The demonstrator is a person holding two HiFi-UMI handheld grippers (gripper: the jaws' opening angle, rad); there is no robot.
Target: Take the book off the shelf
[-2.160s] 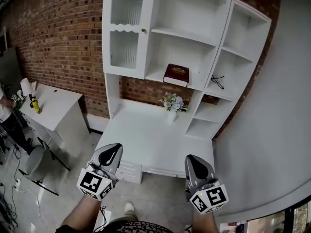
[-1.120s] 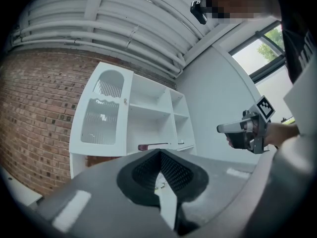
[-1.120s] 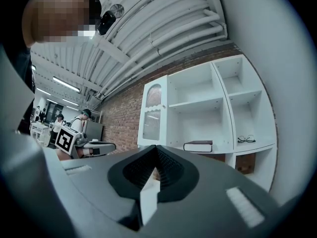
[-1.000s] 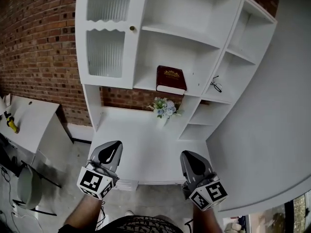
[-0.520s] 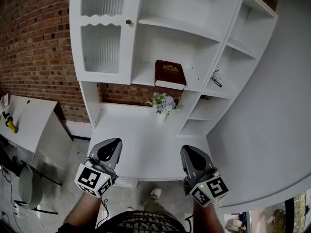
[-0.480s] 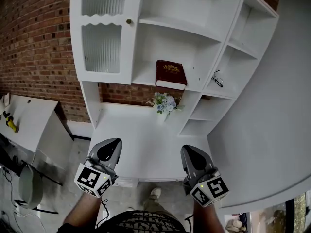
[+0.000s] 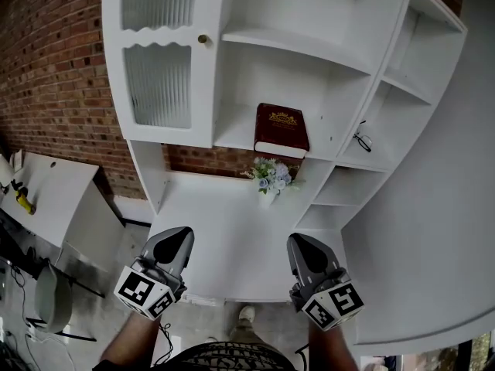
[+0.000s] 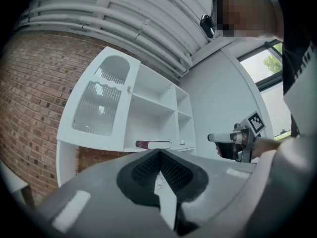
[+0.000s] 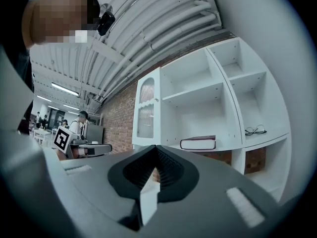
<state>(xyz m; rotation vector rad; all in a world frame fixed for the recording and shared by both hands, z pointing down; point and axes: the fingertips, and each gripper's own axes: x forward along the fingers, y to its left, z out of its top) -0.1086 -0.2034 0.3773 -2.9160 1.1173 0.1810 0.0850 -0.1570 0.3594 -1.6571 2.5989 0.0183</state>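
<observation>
you hold both tongs low over the near edge of the bench, pointing roughly level at the white unit, and neither touches anything. left tongs: jaws together and empty, tips meeting with only the shelving visible past them in the left gripper view. right tongs: also together, nothing between the pads. the book, dark red with a gilt stamp on its cover, lies flat on the lower middle shelf, cover up. its pale page edge faces you at the shelf lip, and it is well apart from both tongs. judgement: this is the approach and no grasp has begun, so closed jaws make sense for carrying the tongs in. one pair must open before it can take the book. the book lies nearer the right tongs' line than the left's, and the right gripper view shows it side-on just above the jaw tips, so the right looks the likelier to take it. lying flat at the lip, the front edge is probably the only place to pinch, top cover against bottom. hazards: the flowers stand on the bench directly under that shelf, so a low reach could knock them. the glasses sit in the next compartment to the right, clear of the book. expect a hardback held by one edge to droop.
</observation>
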